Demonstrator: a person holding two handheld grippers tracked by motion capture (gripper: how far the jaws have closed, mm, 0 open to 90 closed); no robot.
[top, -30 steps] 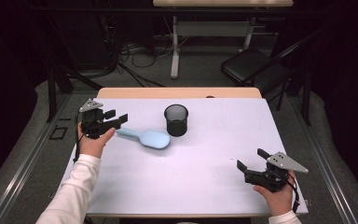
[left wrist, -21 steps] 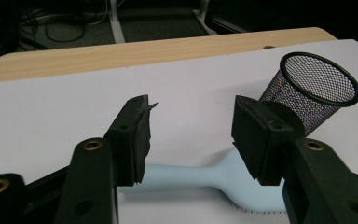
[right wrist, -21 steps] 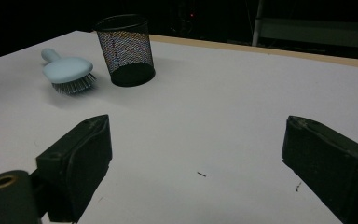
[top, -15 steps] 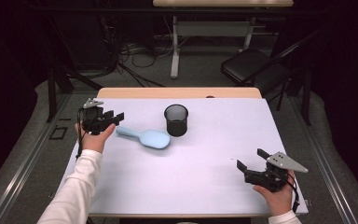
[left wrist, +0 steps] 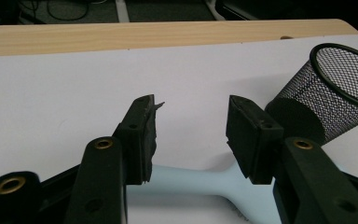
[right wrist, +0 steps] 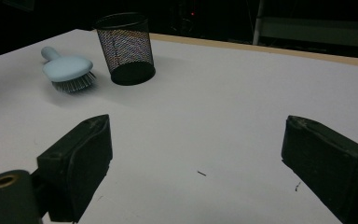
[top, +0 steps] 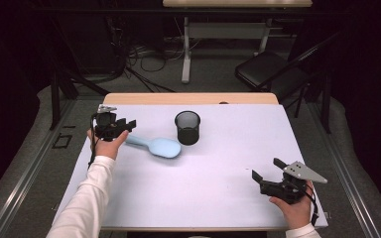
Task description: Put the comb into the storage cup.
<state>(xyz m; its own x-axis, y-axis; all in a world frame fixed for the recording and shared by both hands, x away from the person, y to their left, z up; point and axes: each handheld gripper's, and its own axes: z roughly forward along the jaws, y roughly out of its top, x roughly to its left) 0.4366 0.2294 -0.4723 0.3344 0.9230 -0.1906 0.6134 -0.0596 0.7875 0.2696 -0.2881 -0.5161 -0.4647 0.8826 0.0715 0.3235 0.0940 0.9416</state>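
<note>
A light blue hairbrush [top: 158, 146] lies bristles down on the white table top [top: 213, 198], with its handle pointing left. My left gripper [top: 127, 123] hovers open just above and behind the handle end. In the left gripper view the handle [left wrist: 200, 179] lies below the gap of my left gripper [left wrist: 191, 126], with nothing between the pads. A black mesh cup [top: 187, 127] stands upright just right of the brush head. My right gripper [top: 266, 168] is held open and empty near the front right corner. The right gripper view shows the brush [right wrist: 67, 67] and the cup [right wrist: 126, 46] far beyond my right gripper [right wrist: 200, 140].
A strip of bare wood [top: 188, 98] runs along the table's far edge. Beyond it are a folding chair [top: 273, 69], cables and a table leg on the floor. The mesh cup [left wrist: 326, 98] stands close to the right of the left gripper's jaws.
My left gripper has shifted a little to the right beside the brush handle. The brush, the cup and the right gripper have stayed where they were.
</note>
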